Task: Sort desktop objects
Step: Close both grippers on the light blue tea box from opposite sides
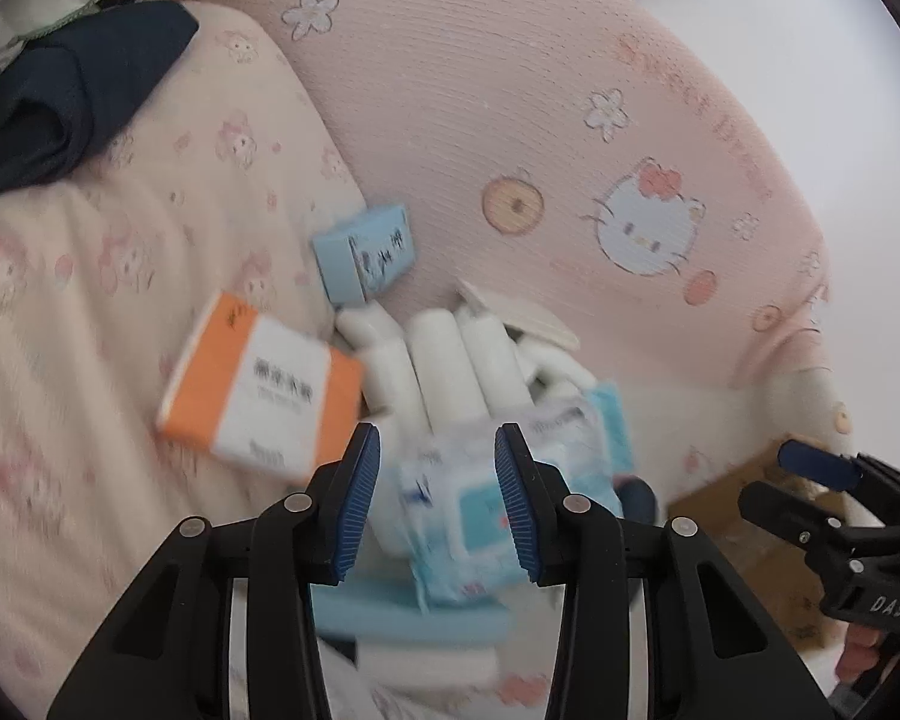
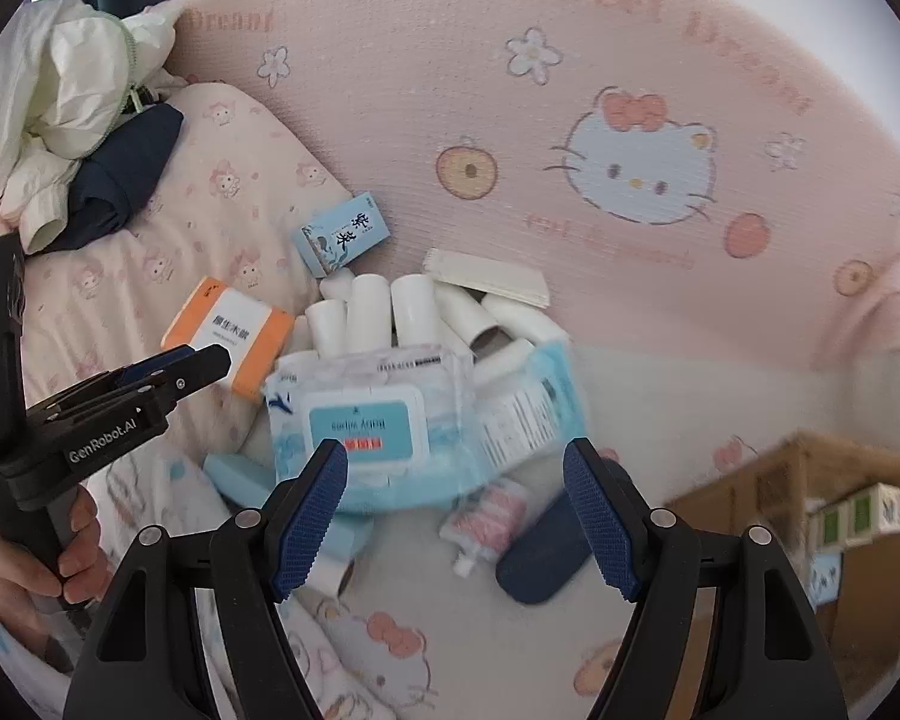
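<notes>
Pink bedding [image 1: 510,90], wipes pack [image 1: 468,516] seemingly ungripped between gaping left tool [image 1: 438,504] pads.

"GenRobot.AI" stands in white on the black body of the left hand-held gripper [image 2: 207,363], at the left of the right wrist view. "DAS" shows on the right hand-held gripper [image 1: 810,462], lower right of the left wrist view. "Sweet Dream" runs in pink across the pink cushion [image 2: 660,18]. The blue box [image 2: 342,234] and orange box [image 2: 234,333] carry Chinese characters.

Home bedroom — pink cartoon-cat bedding [image 2: 600,90], patterned pillow [image 2: 222,180], crumpled clothes [image 2: 72,120] — cardboard box [image 2: 810,480] alongside.
</notes>
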Motion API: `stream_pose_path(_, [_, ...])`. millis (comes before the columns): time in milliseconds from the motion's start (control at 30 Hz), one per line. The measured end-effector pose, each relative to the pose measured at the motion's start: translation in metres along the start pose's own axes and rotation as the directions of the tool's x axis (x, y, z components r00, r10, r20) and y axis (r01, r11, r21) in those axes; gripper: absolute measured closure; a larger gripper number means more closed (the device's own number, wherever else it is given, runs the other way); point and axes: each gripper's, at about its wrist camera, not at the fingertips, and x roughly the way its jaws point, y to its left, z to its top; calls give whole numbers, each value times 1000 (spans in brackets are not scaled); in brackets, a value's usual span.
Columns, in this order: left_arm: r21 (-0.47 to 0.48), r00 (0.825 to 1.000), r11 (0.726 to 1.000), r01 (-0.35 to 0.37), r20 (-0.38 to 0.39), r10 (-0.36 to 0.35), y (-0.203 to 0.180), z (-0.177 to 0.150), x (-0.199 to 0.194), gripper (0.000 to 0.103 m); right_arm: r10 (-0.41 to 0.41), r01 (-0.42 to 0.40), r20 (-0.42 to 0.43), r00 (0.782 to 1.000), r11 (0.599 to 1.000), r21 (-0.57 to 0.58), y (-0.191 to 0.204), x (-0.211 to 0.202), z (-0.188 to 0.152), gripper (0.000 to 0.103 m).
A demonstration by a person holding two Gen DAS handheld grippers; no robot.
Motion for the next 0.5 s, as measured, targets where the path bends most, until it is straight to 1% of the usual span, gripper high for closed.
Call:
stream_pose_path(33, [12, 1000, 1000, -2, 25, 2, 0, 5, 4, 59, 13, -13, 1, 1000, 1000, -12, 0, 6, 6, 30])
stream_pose_path(100, [50, 997, 998, -30, 79, 26, -2, 18, 12, 59, 22, -21, 20, 1000, 999, -43, -1, 19, 18, 30])
stream_pose_path(167, [90, 991, 993, -71, 116, 60, -6, 33, 26, 56, -11, 12, 11, 1000, 997, -73, -1, 32, 31, 30])
stream_pose_path(200, [94, 989, 992, -88, 125, 76, -6, 40, 32, 50, -21, 22, 10, 1000, 996, -88, -1, 37, 38, 30])
stream_pose_path(233, [86, 988, 991, -101, 123, 90, -5, 47, 41, 44, -24, 25, 12, 1000, 995, -102, -2, 42, 45, 30])
stream_pose_path(300, [41, 992, 996, -84, 99, 80, 5, 62, 58, 44, -13, 15, 16, 1000, 992, -122, -3, 50, 57, 30])
stream_pose_path(367, [-24, 993, 998, -57, 102, 59, 19, 75, 74, 43, -5, 5, 6, 1000, 991, -132, -4, 59, 70, 30])
stream_pose_path(467, [-65, 993, 995, -80, 81, 85, 33, 89, 97, 42, -6, 6, -2, 1000, 994, -112, -8, 74, 91, 30])
stream_pose_path(500, [-70, 994, 994, -78, 73, 83, 36, 89, 102, 42, -7, 6, -8, 1000, 995, -103, -9, 80, 98, 30])
